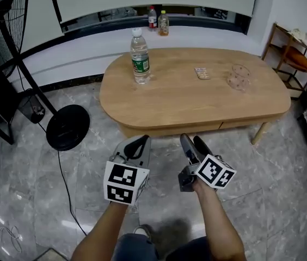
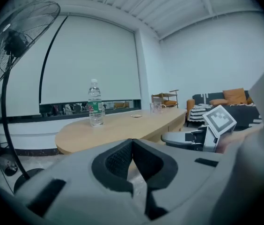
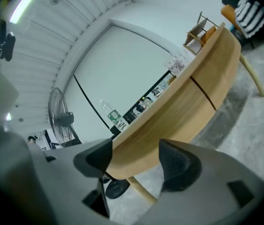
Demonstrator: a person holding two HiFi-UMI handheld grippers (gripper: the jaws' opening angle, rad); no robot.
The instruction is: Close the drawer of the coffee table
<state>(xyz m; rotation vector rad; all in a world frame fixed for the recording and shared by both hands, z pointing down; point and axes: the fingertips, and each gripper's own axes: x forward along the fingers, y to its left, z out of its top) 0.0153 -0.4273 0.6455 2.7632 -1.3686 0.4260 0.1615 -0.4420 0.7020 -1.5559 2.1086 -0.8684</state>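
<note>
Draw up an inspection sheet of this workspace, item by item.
Surface: coffee table, wooden oval top, mostly bare.
Job's things: drawer front sits flush with the table edge; it looks shut.
Clutter: water bottle upright on the table; small packet and clear glassware farther right; two bottles on the sill behind.
Grippers: left gripper jaws together, empty; right gripper jaws apart, nothing between; both short of the table.
Cables: black cable runs across the floor near the fan base.
Surroundings: standing fan at left, shelf at right, marble floor.
</note>
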